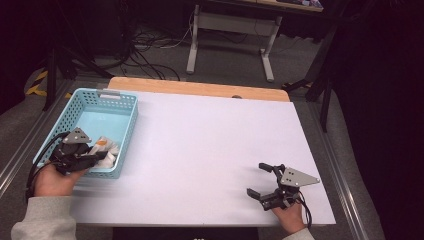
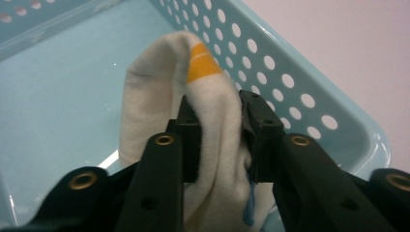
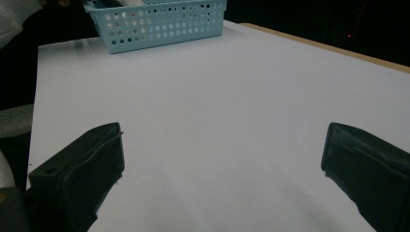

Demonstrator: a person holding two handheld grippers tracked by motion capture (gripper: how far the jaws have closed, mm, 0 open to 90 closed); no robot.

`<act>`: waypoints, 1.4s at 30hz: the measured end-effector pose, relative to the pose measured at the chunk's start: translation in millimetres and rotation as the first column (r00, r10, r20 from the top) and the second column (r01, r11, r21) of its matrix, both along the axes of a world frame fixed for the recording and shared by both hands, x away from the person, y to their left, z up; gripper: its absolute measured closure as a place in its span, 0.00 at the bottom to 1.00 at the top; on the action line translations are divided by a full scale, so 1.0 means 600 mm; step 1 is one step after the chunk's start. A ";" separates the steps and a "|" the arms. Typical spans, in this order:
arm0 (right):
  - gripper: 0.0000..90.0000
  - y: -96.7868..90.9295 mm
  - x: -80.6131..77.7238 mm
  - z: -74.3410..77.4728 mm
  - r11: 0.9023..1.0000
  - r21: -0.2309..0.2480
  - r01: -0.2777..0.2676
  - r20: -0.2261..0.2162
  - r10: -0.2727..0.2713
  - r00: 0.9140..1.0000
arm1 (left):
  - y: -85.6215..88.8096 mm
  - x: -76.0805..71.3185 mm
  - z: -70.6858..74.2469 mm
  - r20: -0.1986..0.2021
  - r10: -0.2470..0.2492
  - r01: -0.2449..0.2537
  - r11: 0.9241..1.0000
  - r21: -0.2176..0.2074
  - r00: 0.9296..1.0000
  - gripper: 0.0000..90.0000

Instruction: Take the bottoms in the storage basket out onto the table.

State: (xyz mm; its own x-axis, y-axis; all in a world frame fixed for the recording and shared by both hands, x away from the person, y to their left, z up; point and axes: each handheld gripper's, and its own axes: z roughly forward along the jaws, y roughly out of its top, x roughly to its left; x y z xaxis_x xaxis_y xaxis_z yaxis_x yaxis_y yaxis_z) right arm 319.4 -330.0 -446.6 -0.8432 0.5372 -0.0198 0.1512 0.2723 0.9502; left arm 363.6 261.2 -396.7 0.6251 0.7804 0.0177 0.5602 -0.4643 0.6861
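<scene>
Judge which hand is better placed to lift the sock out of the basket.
Left: the left gripper is already shut on the white sock inside the blue basket. The right gripper rests open, far across the table.

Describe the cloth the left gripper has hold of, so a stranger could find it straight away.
Start at the light blue perforated basket on the white table's near left corner. Inside it, at the near end, the left gripper is shut on a cream sock. An orange band with thin white stripes marks it.
</scene>
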 end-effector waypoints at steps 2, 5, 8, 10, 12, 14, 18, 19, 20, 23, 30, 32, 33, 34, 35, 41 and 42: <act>0.02 0.000 0.000 0.000 1.000 -0.001 0.001 0.000 -0.001 1.000 | 0.001 -0.001 0.001 0.006 0.005 -0.005 1.000 -0.009 1.000 0.85; 0.02 0.000 0.000 0.000 1.000 -0.001 0.001 0.000 -0.001 1.000 | 0.003 -0.003 0.003 0.012 0.012 -0.012 1.000 -0.009 1.000 0.86; 0.02 0.000 0.000 0.000 1.000 -0.001 0.001 0.000 -0.001 1.000 | 0.005 -0.004 0.006 0.031 0.017 -0.017 1.000 -0.021 0.999 0.87; 0.02 0.000 0.000 0.000 1.000 -0.001 0.001 0.000 -0.001 1.000 | 0.006 -0.006 0.010 0.047 0.021 -0.019 0.999 -0.031 0.999 0.87; 0.02 0.000 0.000 0.000 1.000 -0.001 0.001 0.000 -0.001 1.000 | 0.007 -0.009 0.013 0.067 0.032 -0.029 0.999 -0.040 0.997 0.87; 0.02 0.000 0.000 0.000 1.000 -0.001 0.001 0.000 -0.001 1.000 | 0.010 -0.012 0.017 0.087 0.043 -0.038 0.998 -0.050 0.995 0.87; 0.02 0.000 0.000 0.000 1.000 -0.001 0.000 0.000 0.000 1.000 | 0.015 -0.018 0.024 0.122 0.071 -0.061 0.995 -0.084 0.990 0.87; 0.02 0.000 0.000 0.000 1.000 -0.001 -0.001 0.000 0.001 1.000 | 0.017 -0.019 0.025 0.130 0.074 -0.061 0.993 -0.096 0.989 0.87; 0.02 0.000 0.000 0.000 1.000 -0.001 -0.001 0.000 0.001 1.000 | 0.018 -0.021 0.027 0.144 0.077 -0.062 0.993 -0.105 0.986 0.87; 0.02 0.000 0.000 0.000 1.000 -0.001 -0.001 0.000 0.001 1.000 | 0.022 -0.025 0.031 0.176 0.087 -0.064 0.989 -0.131 0.981 0.87; 0.02 0.000 0.000 0.000 1.000 -0.001 -0.002 0.000 0.002 1.000 | 0.030 -0.035 0.040 0.224 0.110 -0.068 0.980 -0.187 0.968 0.87; 0.02 0.000 0.000 0.000 1.000 -0.001 -0.003 0.000 0.003 1.000 | 0.031 -0.038 0.043 0.245 0.115 -0.066 0.977 -0.201 0.963 0.87; 0.02 0.000 0.000 0.000 1.000 -0.001 -0.002 0.001 0.002 1.000 | 0.032 -0.039 0.044 0.253 0.117 -0.063 0.976 -0.210 0.960 0.87; 0.02 0.000 0.000 0.000 1.000 -0.001 -0.002 0.000 0.002 1.000 | 0.033 -0.041 0.045 0.263 0.121 -0.063 0.974 -0.218 0.957 0.87; 0.02 0.000 0.000 0.000 1.000 -0.001 -0.002 0.000 0.002 1.000 | 0.033 -0.043 0.047 0.271 0.123 -0.061 0.972 -0.226 0.955 0.87; 0.02 0.000 0.000 0.000 1.000 0.000 -0.003 0.001 0.003 1.000 | 0.036 -0.052 0.055 0.317 0.128 -0.036 0.960 -0.279 0.940 0.87; 0.02 0.000 0.000 0.000 1.000 -0.001 -0.003 0.000 0.003 1.000 | 0.037 -0.052 0.056 0.321 0.120 -0.024 0.957 -0.288 0.939 0.87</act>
State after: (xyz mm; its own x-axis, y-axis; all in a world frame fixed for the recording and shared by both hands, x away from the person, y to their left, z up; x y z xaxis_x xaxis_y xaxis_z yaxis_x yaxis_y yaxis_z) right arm 319.3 -329.8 -446.6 -0.8449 0.5346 -0.0204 0.1501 0.2734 0.9501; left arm 332.6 283.4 -363.3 0.5623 0.8269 -0.0080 0.3031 -0.1970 0.9324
